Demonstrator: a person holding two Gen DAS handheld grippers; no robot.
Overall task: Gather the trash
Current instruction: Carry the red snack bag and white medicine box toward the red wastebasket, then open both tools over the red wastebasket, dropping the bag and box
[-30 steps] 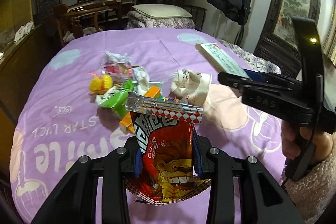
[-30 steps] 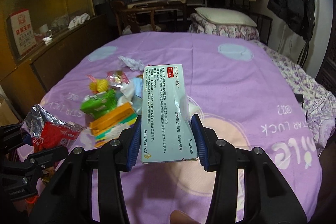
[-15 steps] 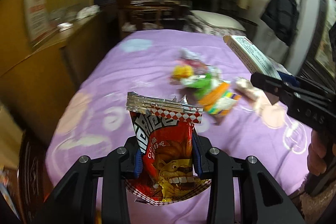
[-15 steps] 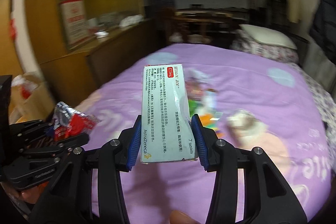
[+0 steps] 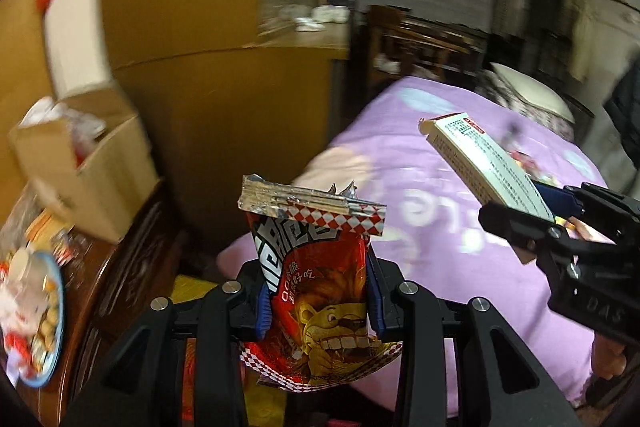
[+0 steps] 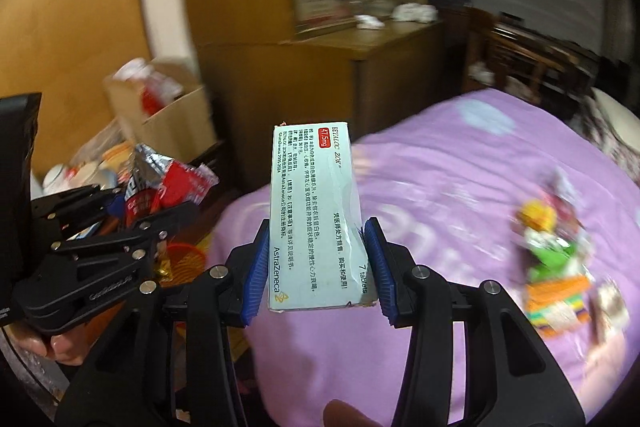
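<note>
My left gripper (image 5: 318, 291) is shut on a red snack bag (image 5: 316, 275) with a silver torn top, held upright over the left edge of the purple bed (image 5: 440, 235). My right gripper (image 6: 316, 267) is shut on a pale blue medicine box (image 6: 316, 219). That box (image 5: 484, 163) also shows at the right of the left wrist view, and the snack bag (image 6: 168, 187) at the left of the right wrist view. Several wrappers, yellow, green and orange (image 6: 548, 259), lie blurred on the bed to the right.
An open cardboard box (image 5: 92, 171) holding scraps stands left of the bed, against a tall wooden cabinet (image 5: 240, 107). A red mesh basket (image 6: 188, 263) sits on the floor below the left gripper. A plate of snacks (image 5: 36, 315) rests on dark furniture at far left.
Both grippers have swung left off the middle of the bed with their loads. The wrapper pile has slid out to the right, and the cabinet and cardboard box have come into view.
</note>
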